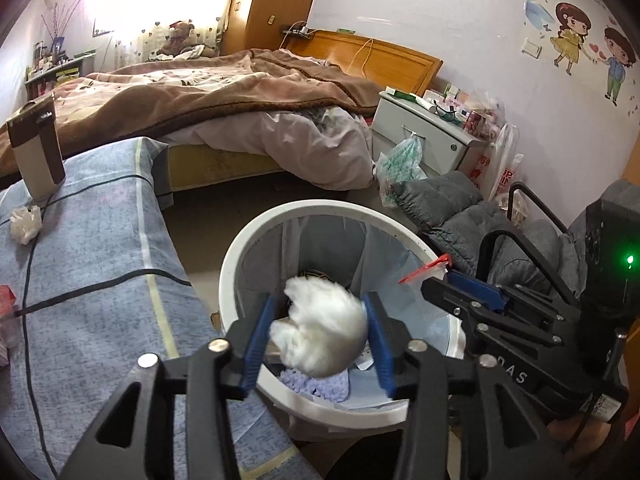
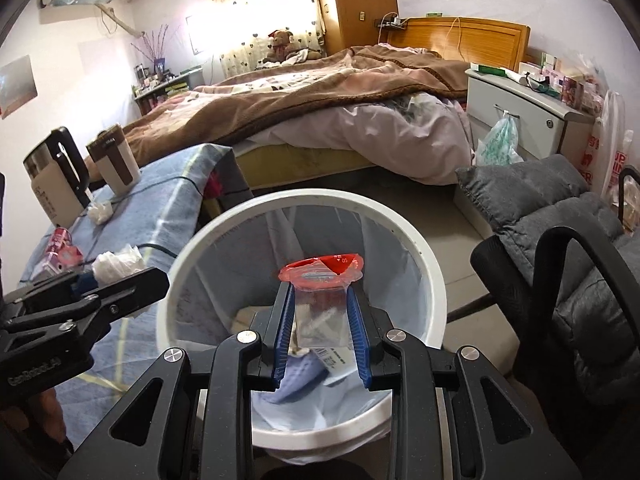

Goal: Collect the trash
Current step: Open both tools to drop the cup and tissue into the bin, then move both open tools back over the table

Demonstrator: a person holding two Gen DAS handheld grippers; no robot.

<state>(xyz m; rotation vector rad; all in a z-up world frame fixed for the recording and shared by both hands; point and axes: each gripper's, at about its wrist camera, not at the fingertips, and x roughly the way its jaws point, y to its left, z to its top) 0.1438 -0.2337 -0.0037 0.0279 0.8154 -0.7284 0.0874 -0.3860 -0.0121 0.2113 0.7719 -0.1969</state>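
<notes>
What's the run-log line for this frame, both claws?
left claw: open, tissue wad dropping | right claw: shut on plastic packet | both over bin | tissues left on table

both grippers (image 1: 318,338) (image 2: 320,330) angled downward

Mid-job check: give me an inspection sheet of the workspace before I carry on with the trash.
Surface: blue cloth over a table, beside the lined white bin, which already has trash inside.
Job's things: tissue wad, blurred, and red-topped plastic bag, both over the bin.
Clutter: crumpled tissues, pink packet, kettle and mug on the cloth.
Grippers: left tongs open, pads clear of the wad; right tongs shut on the bag.
Cables: black cable across the cloth.
Surroundings: bed, grey padded chair, nightstand.
</notes>
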